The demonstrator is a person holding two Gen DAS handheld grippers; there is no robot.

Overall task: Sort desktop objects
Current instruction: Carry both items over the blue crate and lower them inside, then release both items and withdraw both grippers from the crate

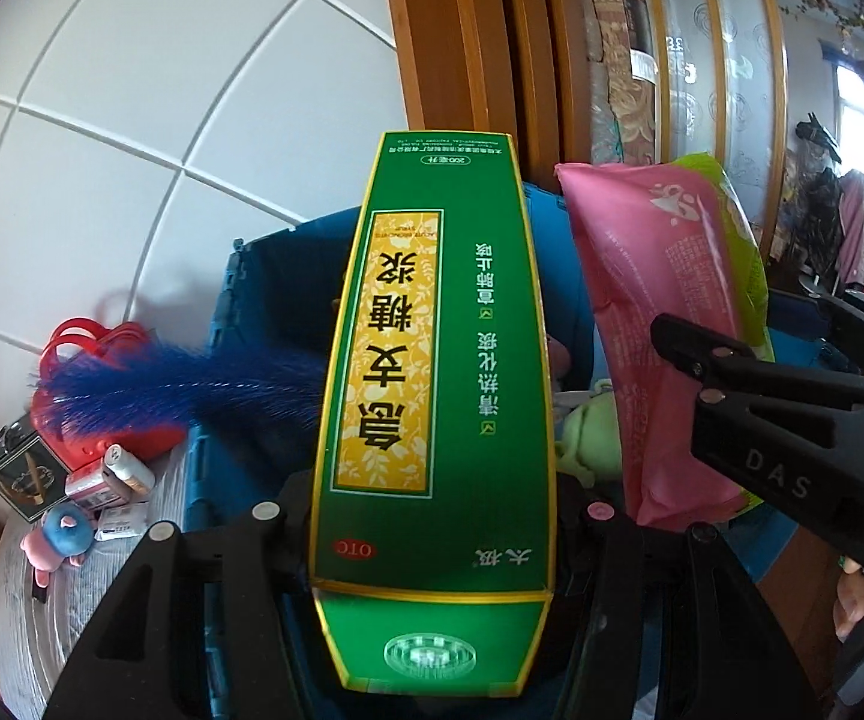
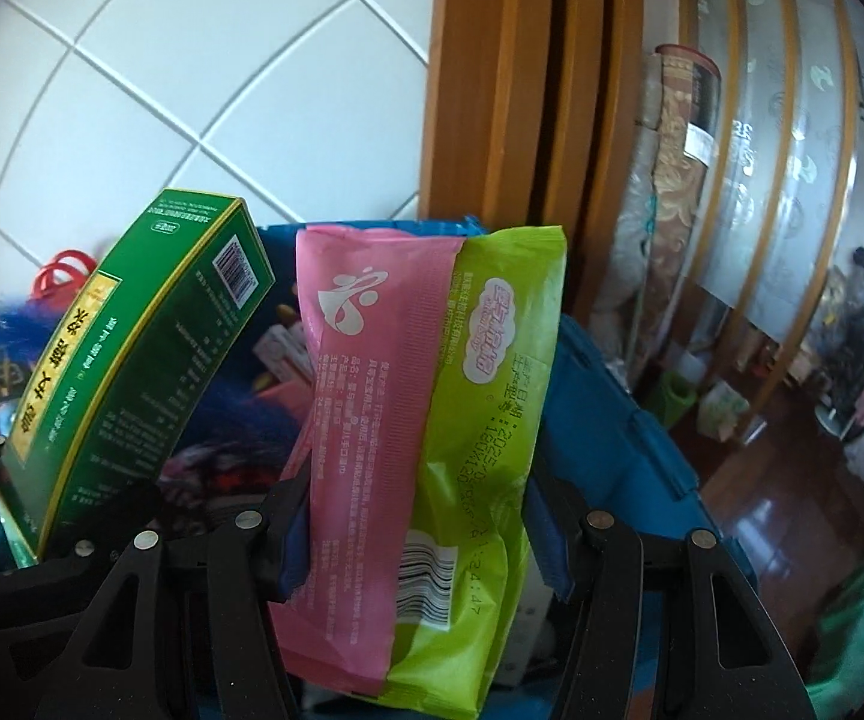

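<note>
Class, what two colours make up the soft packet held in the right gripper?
Pink and lime green packet, best seen in the right wrist view.

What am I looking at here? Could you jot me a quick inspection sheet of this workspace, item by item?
Surface: pale cloth-covered top, seen only at the left edge.
Job's things: tall green and yellow cardboard medicine box; pink and lime plastic wipes packet; both are over the blue plastic crate, which already holds mixed items.
Clutter: blue feather, red plastic basket, small black box, pink and blue toy figure, white charger.
Grippers: left hand-held gripper clamps the box; right hand-held gripper clamps the packet.
Cables: nothing seen.
Surroundings: white tiled wall, wooden door frame, rolled patterned fabric.
</note>
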